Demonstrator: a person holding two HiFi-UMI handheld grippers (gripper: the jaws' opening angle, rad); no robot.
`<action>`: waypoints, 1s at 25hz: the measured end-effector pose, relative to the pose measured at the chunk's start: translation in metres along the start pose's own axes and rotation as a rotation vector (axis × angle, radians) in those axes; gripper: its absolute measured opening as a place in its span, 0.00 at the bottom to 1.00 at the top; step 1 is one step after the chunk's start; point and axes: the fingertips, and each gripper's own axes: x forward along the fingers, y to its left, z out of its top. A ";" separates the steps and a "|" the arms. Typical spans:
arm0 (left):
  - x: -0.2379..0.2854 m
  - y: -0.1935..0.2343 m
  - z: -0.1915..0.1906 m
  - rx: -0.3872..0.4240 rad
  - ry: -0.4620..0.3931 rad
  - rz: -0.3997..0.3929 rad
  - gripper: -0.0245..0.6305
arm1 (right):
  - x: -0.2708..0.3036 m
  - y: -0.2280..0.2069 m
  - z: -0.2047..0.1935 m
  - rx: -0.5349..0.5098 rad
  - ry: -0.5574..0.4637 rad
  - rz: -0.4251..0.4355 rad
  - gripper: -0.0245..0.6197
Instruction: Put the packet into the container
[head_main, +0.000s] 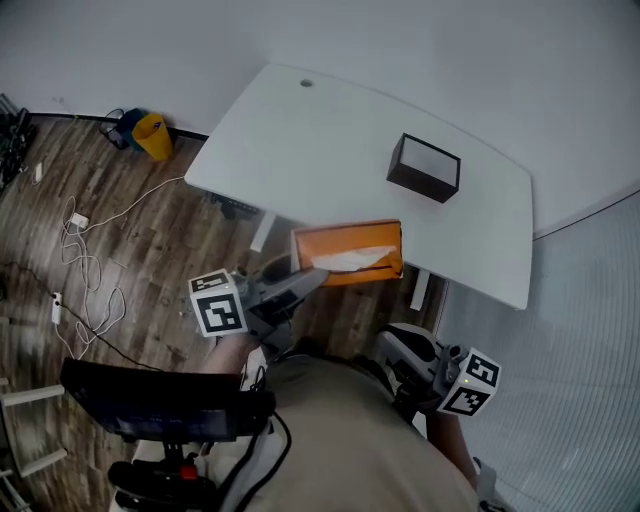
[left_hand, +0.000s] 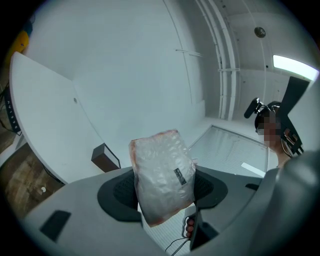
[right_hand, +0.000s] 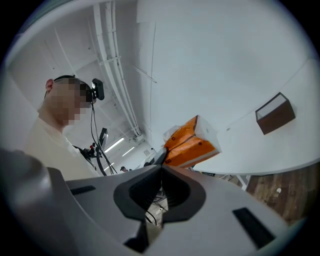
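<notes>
An orange packet (head_main: 348, 255) with a clear bubbled face (left_hand: 162, 175) hangs in the air just before the near edge of the white table (head_main: 330, 150). My left gripper (head_main: 316, 273) is shut on its lower end, one pad on each side (left_hand: 162, 194). The container, a dark brown open box (head_main: 424, 167), stands on the table's far right part, well beyond the packet (left_hand: 105, 157). My right gripper (head_main: 392, 345) is low at the right, close to the person's body, its jaws shut together on nothing (right_hand: 161, 185). The right gripper view shows the packet (right_hand: 192, 145) left of the box (right_hand: 275, 114).
The table stands against a white wall over a wooden floor (head_main: 120, 230). White cables (head_main: 90, 260) and a yellow object (head_main: 152, 135) lie on the floor at the left. A black device on a stand (head_main: 160, 410) is at the person's left side.
</notes>
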 end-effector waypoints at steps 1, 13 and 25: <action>0.000 0.000 0.001 0.019 0.009 0.003 0.42 | 0.004 -0.001 0.001 0.003 0.000 0.009 0.06; 0.000 -0.007 0.008 0.047 0.036 0.089 0.42 | 0.014 0.007 0.017 0.013 0.016 0.079 0.06; 0.159 0.000 -0.026 0.076 0.126 0.131 0.42 | -0.088 -0.075 0.099 0.057 -0.052 0.123 0.06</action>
